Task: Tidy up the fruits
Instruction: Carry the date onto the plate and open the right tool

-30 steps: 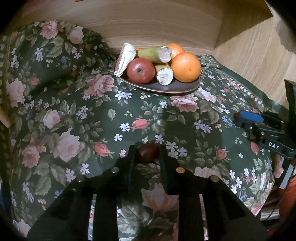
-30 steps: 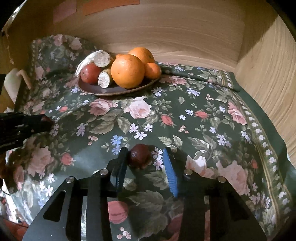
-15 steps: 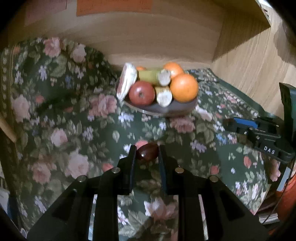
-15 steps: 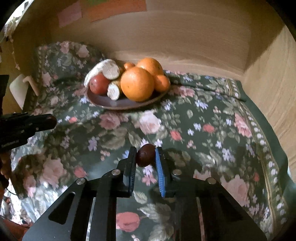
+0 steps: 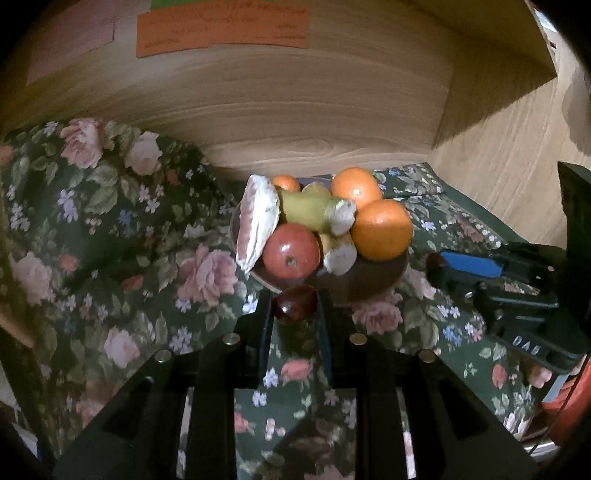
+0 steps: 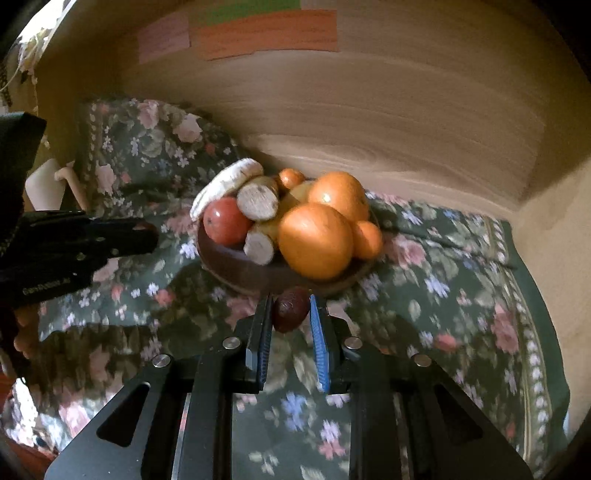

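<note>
Your left tongs (image 5: 294, 304) clamp a dark fruit (image 5: 293, 303); your right tongs (image 6: 290, 310) clamp another (image 6: 290, 309), both held near the bowl (image 6: 236, 266).

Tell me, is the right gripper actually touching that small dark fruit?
Touching. In the right wrist view, the right gripper has both blue pads pressed against the dark fruit, holding it off the cloth.

I'm looking into a home here, a lived-in corner: a dark floral tablecloth (image 5: 122, 236) draped over the surface, a brown dish of fruit (image 6: 236, 266) sitting on it, wood-grain panelling (image 5: 295, 110) closing in behind, and coloured paper notes (image 6: 266, 33) stuck up on that wall.
</note>
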The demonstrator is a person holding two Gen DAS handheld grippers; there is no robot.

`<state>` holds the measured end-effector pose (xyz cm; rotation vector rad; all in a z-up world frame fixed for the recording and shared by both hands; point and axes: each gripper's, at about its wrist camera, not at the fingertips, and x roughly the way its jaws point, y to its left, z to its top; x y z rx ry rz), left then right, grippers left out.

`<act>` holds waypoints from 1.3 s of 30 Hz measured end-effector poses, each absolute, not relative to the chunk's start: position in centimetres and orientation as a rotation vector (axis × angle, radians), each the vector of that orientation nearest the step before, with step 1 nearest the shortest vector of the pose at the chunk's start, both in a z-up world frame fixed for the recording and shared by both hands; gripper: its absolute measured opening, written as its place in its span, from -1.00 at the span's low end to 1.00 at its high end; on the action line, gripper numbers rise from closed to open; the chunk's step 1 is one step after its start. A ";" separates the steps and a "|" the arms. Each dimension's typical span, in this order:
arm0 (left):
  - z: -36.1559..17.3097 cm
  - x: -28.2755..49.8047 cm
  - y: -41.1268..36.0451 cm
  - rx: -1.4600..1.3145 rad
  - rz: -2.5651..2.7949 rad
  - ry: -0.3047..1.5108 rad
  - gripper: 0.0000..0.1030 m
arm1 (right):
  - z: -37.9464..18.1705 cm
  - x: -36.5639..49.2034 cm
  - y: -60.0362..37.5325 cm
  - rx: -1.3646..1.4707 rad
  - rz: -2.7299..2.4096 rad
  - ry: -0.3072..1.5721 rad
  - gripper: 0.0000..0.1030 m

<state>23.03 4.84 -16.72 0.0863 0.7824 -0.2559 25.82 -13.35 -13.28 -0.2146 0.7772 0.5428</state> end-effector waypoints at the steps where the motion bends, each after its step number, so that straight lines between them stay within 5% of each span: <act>1: -16.7 23.3 4.8 0.087 -0.262 0.783 -0.56 | -13.3 26.1 -12.9 -0.225 0.551 0.776 -0.64; 23: -19.8 27.9 2.1 0.099 -0.321 0.903 -0.52 | -15.8 29.1 -10.4 -0.228 0.605 0.866 -0.63; 29: -19.6 27.6 1.8 0.108 -0.318 0.896 -0.30 | -15.8 29.1 -10.3 -0.225 0.604 0.871 -0.51; 39: -15.1 23.7 3.2 0.077 -0.258 0.751 -0.30 | -13.2 27.1 -11.6 -0.180 0.583 0.775 -0.32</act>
